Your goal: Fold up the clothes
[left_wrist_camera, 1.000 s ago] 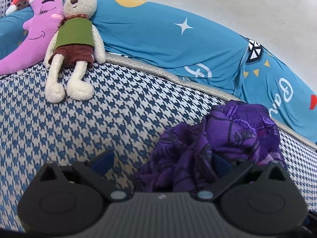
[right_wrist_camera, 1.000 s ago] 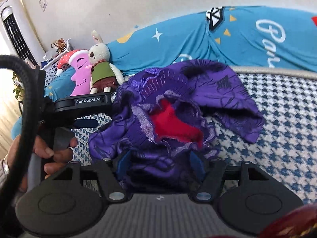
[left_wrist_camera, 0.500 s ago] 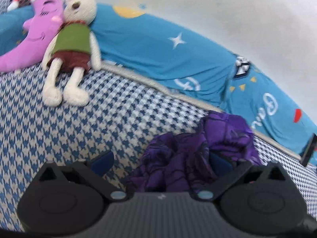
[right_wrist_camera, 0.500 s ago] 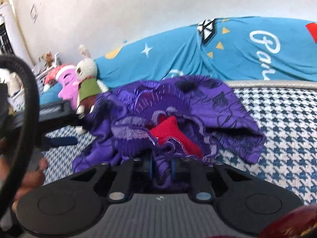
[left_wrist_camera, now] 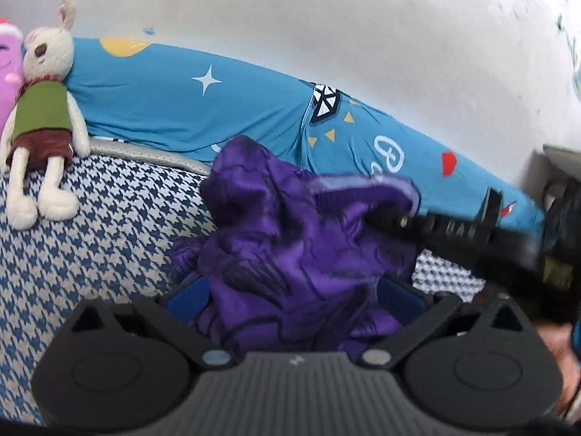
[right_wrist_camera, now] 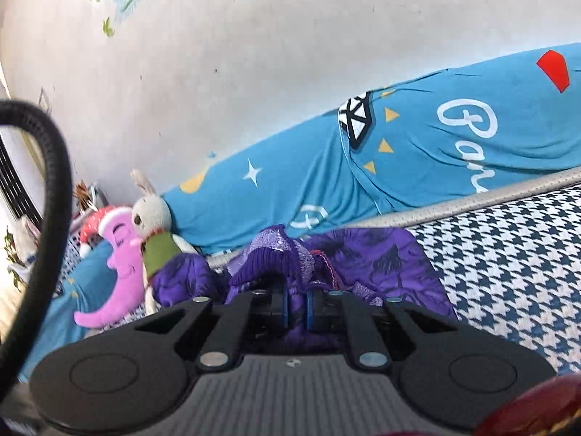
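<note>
While the right gripper (right_wrist_camera: 296,309) is pinching a bunched fold of the purple garment (right_wrist_camera: 377,258) between its blue pads (right_wrist_camera: 284,307), the left gripper (left_wrist_camera: 296,296) is sitting with fingers spread wide, cloth bulging up between them but not clamped. In the left view the right gripper is reaching in from the right edge, tip buried in the same purple heap (left_wrist_camera: 301,239).

Garment is crumpled, partly lifted off the checked bed cover (left_wrist_camera: 94,225), lower centre of both frames; nothing looks folded yet as it lies.

Risks, as I judge them:
- thin, slippery fabric, grip is on a wad rather than an edge, so it could be slipping out or dragging several layers together
- left fingers closing now would be grabbing a random lump, giving a skewed fold
- both tools crowding one spot, so they could be knocking each other

Surroundings: soft bed, blue printed bedding (right_wrist_camera: 417,167) along a white wall (right_wrist_camera: 254,54), stuffed rabbit (left_wrist_camera: 43,109) upper left of the left frame, pink moon cushion (right_wrist_camera: 121,272) beside it.
</note>
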A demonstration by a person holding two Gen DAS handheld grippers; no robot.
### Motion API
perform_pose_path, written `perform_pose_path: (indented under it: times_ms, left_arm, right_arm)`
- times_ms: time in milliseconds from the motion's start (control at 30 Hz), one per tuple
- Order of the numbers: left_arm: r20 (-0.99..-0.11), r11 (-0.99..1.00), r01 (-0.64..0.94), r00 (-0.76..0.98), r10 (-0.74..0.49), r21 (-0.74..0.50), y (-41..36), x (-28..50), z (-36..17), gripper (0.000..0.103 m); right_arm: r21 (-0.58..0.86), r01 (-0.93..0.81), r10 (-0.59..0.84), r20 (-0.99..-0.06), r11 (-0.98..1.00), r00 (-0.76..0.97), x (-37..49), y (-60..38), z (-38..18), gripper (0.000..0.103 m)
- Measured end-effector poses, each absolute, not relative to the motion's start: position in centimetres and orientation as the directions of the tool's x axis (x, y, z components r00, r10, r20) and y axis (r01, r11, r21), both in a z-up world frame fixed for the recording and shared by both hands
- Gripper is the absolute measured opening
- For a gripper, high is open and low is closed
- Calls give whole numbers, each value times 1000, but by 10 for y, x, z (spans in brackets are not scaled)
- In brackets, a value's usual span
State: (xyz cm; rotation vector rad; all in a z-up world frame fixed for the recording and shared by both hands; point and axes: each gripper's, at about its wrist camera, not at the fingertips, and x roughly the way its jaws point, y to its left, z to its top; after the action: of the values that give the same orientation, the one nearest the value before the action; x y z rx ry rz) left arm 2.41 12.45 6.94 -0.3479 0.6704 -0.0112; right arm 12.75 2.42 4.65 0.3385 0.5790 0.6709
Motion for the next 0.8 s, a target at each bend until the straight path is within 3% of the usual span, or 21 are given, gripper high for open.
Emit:
perform_pose_path:
  times_ms: [200,400,567,800]
  left_arm:
    - [-657,943,-210,754,-12,-258,127,41,54,103]
    - [-690,902,-348,719,82,-256,147,50,43,103]
    - [-715,871,-435,682,154,-228,160,54,36,103]
    - [-734,827,-529,636,239,-190,173,61,31,103]
  right_arm:
    - [477,-494,674,-356,727,647,129,17,53,11]
    - [485,-488,679,-389,725,622,128,11,47,16]
    - [486,-507,696,-391,712,602,123,-2,46,41]
    - [451,-573,729,-437,685,527,112,-5,37,65]
